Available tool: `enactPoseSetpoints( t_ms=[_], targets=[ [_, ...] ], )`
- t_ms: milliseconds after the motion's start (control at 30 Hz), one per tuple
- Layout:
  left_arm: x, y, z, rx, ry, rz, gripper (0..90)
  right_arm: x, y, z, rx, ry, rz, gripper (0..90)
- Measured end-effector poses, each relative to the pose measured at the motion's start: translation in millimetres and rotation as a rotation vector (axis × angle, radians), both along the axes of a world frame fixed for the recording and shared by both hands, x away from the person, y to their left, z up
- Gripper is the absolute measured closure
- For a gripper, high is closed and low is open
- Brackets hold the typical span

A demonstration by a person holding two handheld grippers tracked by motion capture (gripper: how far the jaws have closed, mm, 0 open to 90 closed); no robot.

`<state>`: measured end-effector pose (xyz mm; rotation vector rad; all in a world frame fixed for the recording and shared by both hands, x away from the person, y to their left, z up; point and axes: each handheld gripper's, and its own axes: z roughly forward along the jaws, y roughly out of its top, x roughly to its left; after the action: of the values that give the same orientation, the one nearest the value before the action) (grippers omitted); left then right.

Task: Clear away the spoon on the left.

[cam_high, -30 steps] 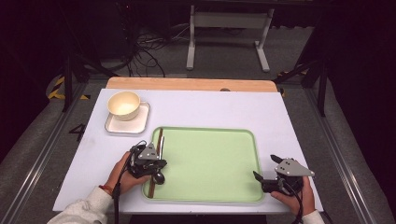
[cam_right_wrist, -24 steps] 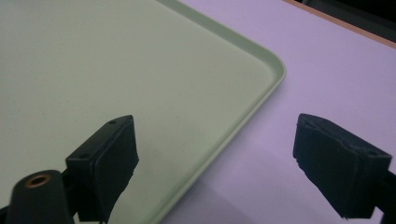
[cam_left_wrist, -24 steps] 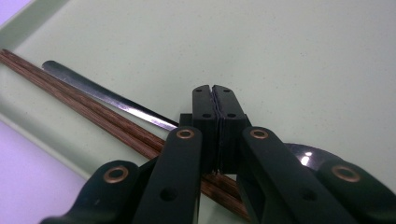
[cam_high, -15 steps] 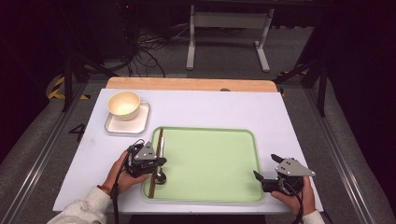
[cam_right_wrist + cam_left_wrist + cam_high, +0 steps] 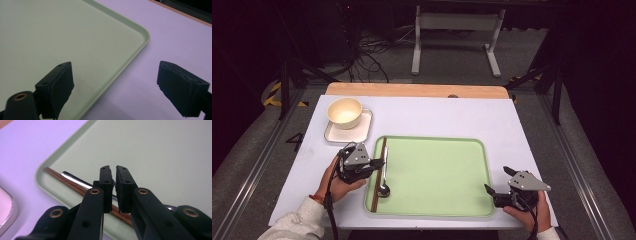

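A pale green tray point(image 5: 437, 175) lies on the white table. Along its left edge rest a brown chopstick point(image 5: 376, 192) and a metal spoon point(image 5: 383, 172), bowl end nearest the person. My left gripper point(image 5: 379, 162) hovers just above the spoon's handle at the tray's left rim. In the left gripper view the jaws of the left gripper point(image 5: 113, 173) have just been opening and stand a narrow slit apart with nothing between them; the spoon point(image 5: 73, 178) and chopstick point(image 5: 67, 182) lie below. My right gripper point(image 5: 497, 180) rests at the tray's near right corner, wide open and empty point(image 5: 115, 75).
A cream cup point(image 5: 345, 112) stands on a small white square plate point(image 5: 362, 131) beyond the tray's left corner. A wooden strip point(image 5: 412, 90) borders the table's far edge. Dark floor, cables and a metal stand lie beyond it.
My left gripper has lifted and drawn back a little to the left, off the spoon, which now lies uncovered in the tray. The right gripper has stayed put.
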<state>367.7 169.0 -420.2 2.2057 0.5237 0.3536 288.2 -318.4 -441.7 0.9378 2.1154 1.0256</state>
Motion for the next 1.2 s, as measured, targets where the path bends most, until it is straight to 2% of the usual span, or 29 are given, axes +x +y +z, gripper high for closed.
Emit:
enactPoseSetpoints(
  t_ms=[267,367,500,633,833,1000,1200],
  targets=[
    [3.6,15.7,11.5,-0.045,-0.039,0.034,76.4,-0.6,-0.9,-0.2,0.006,0.004,-0.003,14.1],
    [4.5,20.0,14.1,-0.04,-0.06,0.05,73.3,-0.4,-0.6,-0.5,0.006,0.007,-0.001,14.0],
    [6.6,25.6,16.4,-0.047,-0.066,0.068,68.2,-0.4,-0.6,-0.4,0.006,0.005,0.0,14.1],
    [9.2,32.7,18.2,-0.052,-0.079,0.103,63.3,-2.8,-0.7,2.1,0.018,-0.024,0.004,14.3],
    [11.9,43.1,21.9,-0.06,-0.099,0.155,54.7,-1.9,-0.3,0.7,0.013,-0.014,0.006,14.3],
    [14.5,48.4,23.9,-0.061,-0.102,0.179,46.9,-1.7,-0.2,0.2,0.01,-0.009,0.008,14.2],
    [19.4,57.4,29.6,-0.053,-0.102,0.2,41.7,-1.2,-0.2,-0.1,0.015,-0.005,0.008,14.2]
  ],
)
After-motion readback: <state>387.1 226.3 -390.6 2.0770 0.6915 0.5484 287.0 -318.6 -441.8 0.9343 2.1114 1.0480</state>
